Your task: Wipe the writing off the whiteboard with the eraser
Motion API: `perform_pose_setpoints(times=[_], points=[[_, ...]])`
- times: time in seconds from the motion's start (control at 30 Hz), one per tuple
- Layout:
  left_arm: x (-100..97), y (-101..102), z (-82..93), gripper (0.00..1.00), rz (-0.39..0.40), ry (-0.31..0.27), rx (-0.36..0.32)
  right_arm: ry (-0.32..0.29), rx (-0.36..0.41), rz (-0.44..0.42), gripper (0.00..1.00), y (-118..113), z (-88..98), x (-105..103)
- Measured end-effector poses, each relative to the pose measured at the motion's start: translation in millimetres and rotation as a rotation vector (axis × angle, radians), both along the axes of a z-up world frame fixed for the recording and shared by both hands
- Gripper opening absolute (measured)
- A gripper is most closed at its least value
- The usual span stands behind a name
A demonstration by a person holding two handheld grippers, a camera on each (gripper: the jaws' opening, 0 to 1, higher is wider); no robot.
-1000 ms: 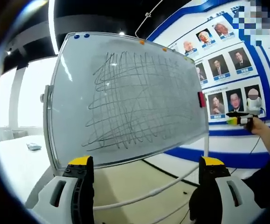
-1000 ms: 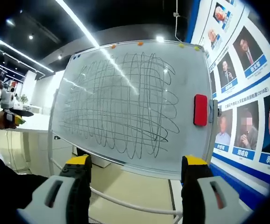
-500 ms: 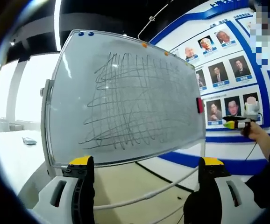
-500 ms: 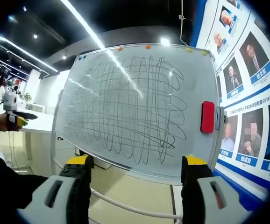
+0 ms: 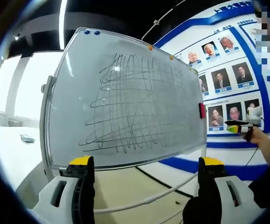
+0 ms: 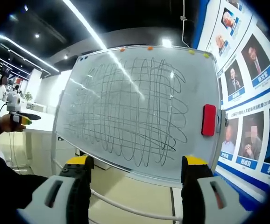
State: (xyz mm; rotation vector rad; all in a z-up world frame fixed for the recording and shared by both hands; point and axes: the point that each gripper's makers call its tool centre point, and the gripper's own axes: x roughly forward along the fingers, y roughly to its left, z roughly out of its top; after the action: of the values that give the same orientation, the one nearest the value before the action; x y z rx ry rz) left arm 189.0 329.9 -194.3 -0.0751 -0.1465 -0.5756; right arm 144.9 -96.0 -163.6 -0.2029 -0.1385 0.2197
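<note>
— Fingers (image 6: pixel 81 164) of the right gripper (image 6: pixel 136 164)?
— Spread wide, nothing between them; yellow tips rising from the bottom of the right gripper view, just under the lower edge of the whiteboard (image 6: pixel 139 109).

— And the left gripper (image 5: pixel 143 164)?
— Same: parted, empty, tips below the whiteboard's bottom edge in the left gripper view.

— Eraser (image 6: pixel 209 120)?
— Red, upright, stuck at the right edge of the whiteboard, about halfway up. Above and slightly right of the right gripper's right finger, clearly apart from it. In the left gripper view, a small red patch at the whiteboard's far right edge, above the right finger there, also apart.

— Writing (image 6: pixel 130 112)?
— Dark looping scribble, crossed vertical and horizontal strokes, covering most of the whiteboard's middle; stops short of the eraser.

— Anything else on the whiteboard?
— Small magnets (image 6: pixel 149 48) along the top edge, orange and yellow toward the right corner, blue near the top-left corner.

— Surroundings?
— Wall of framed portraits (image 6: pixel 256 60) with blue trim beyond the whiteboard's right edge. White cable (image 6: pixel 125 203) running low between the fingers.
</note>
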Motion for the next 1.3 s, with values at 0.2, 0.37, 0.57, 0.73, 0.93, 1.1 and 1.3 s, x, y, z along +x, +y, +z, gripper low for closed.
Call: perform_pose_setpoints(times=[0.2,0.37,0.57,0.73,0.93,1.1,1.3], points=[[11.2,-1,0.4,0.93,-0.004,0.004,-0.026,0.000,0.000,0.001,0.74,0,0.4,0],[19.9,-2,0.6,0.93,-0.003,0.005,-0.044,0.002,0.000,0.000,0.74,0,-0.5,-1],[27.8,-2,-2.8,0.93,-0.009,0.013,-0.061,0.004,0.002,-0.003,0.74,-2,-1.7,-1],[34.6,0,-8.6,0.93,-0.001,0.020,-0.065,0.004,0.000,-0.001,0.74,-1,-1.8,-1],[41.5,3,-13.3,0.93,0.000,0.036,-0.090,0.006,0.001,-0.001,0.74,-1,-2.5,-1],[51.0,7,-19.4,0.93,0.026,0.044,-0.064,0.011,-0.001,0.000,0.74,0,-4.0,0],[60.6,10,-21.7,0.94,-0.002,0.062,-0.150,0.013,-0.007,0.000,0.74,0,-4.2,0]])
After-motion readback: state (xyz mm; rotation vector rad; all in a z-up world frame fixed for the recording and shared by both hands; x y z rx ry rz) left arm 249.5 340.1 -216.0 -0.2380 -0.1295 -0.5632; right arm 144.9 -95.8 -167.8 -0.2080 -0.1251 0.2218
